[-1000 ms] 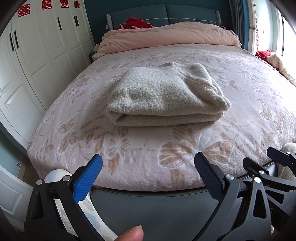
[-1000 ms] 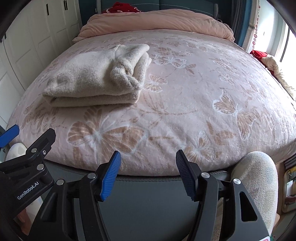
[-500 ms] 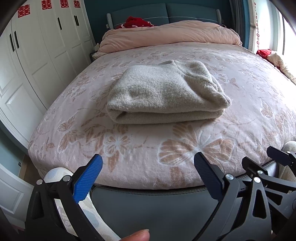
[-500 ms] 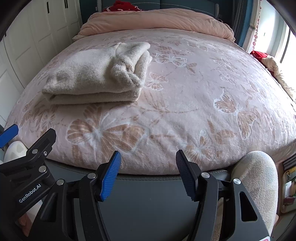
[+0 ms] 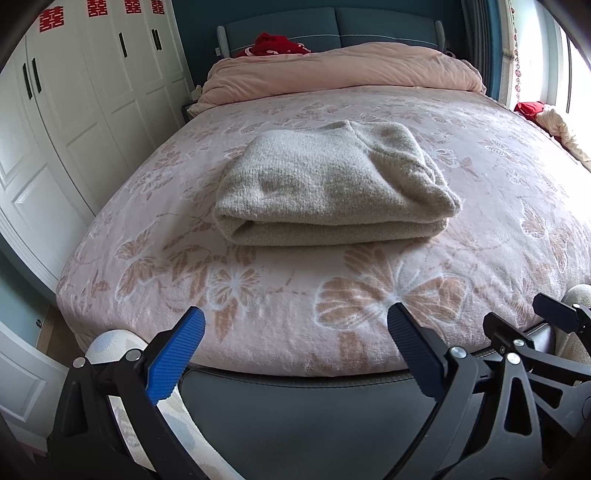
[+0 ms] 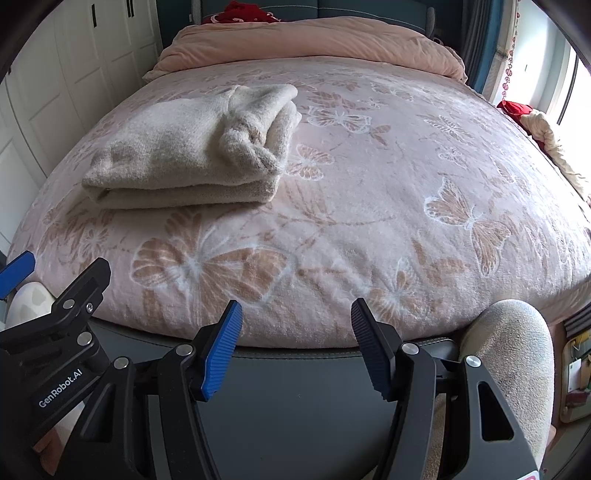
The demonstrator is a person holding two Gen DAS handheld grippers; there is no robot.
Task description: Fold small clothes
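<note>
**Folded sweater on the bed, both tongs open at the foot edge**

Left wrist view: the left tongs [image 5: 291, 347] are spread wide, with nothing between the blue-padded fingers [image 5: 175, 356]. They hang off the foot edge of the bed [image 5: 498, 177], over its dark padded frame [image 5: 295, 402]. The beige knit sweater [image 5: 328, 188] lies folded in a thick, neat bundle on the pink butterfly-print blanket [image 5: 258, 295], about midway across the bed and closer to the foot edge than to the headboard, its folded edge facing the camera. A pink duvet [image 5: 343, 70] is heaped along the head end, with a red cloth [image 5: 275, 44] behind it against the teal headboard [image 5: 332, 24]. White wardrobe doors [image 5: 85, 110] run along the bed's left side. Part of the right tongs [image 5: 524, 332] shows at the lower right corner.

Right wrist view: the right tongs [image 6: 297, 345] are parted too, though less widely, and grip nothing; they also sit off the foot edge above the dark frame [image 6: 295, 398]. From here the sweater [image 6: 192, 147] lies toward the left side of the bed [image 6: 406, 166], well apart from the tongs. The left tongs [image 6: 55, 295] intrude at the lower left. A light-trousered knee [image 6: 513, 347] rises at the lower right.
</note>
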